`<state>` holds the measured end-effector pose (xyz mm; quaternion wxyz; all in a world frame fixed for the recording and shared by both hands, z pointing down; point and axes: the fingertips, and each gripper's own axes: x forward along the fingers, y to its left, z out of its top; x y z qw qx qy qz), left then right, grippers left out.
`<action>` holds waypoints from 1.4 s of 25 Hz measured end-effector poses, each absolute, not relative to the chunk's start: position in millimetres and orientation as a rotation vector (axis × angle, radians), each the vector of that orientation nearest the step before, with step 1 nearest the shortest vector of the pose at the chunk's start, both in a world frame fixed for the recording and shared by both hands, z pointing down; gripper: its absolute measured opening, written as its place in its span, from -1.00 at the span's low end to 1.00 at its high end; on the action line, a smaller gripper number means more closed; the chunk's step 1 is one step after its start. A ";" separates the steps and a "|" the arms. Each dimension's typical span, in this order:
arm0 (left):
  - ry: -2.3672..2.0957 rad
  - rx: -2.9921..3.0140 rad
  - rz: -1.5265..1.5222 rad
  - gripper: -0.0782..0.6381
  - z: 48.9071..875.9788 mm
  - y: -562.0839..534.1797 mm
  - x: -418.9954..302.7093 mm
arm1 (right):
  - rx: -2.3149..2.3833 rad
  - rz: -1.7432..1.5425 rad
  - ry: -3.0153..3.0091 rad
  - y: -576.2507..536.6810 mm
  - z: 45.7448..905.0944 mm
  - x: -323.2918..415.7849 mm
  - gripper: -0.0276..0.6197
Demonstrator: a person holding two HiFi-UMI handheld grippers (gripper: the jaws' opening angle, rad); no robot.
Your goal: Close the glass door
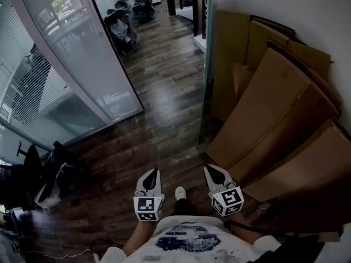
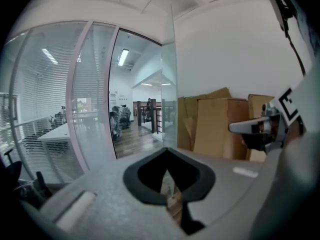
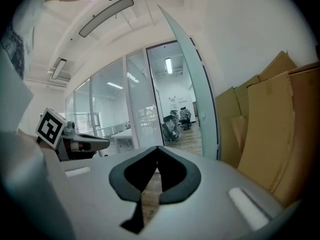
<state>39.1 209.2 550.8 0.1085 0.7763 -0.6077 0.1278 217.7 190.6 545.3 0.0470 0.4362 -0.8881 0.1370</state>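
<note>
The left tongs [image 1: 154, 172] and right tongs [image 1: 209, 169] sit low in the frame, each pressed together on nothing. The glass door [image 1: 206, 81] stands open, edge-on right of centre, beside leaning cardboard sheets [image 1: 274, 108].

Dark wood floor [image 1: 164, 108], cardboard sheets [image 1: 274, 114] against white wall [image 1: 285, 4].

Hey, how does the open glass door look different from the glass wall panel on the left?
The glass door shows only its thin greenish edge; the glass wall panel shows its broad face beside a pale frame post. The door stands next to the leaning cardboard; the panel stands across the opening. Both are glass reaching down to the wood floor.
</note>
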 end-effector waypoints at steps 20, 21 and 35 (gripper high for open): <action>-1.722 2.368 0.356 -0.77 547.6 105.7 -10.5 | 1.362 0.366 -2.690 89.9 537.2 147.1 -0.89; -1.723 2.369 0.350 -0.77 544.7 102.2 -11.6 | 1.362 0.362 -2.691 88.2 536.0 145.0 -0.89; -1.712 2.354 0.377 -0.77 555.8 87.2 -12.6 | 1.404 0.375 -2.655 70.6 539.2 158.5 -0.89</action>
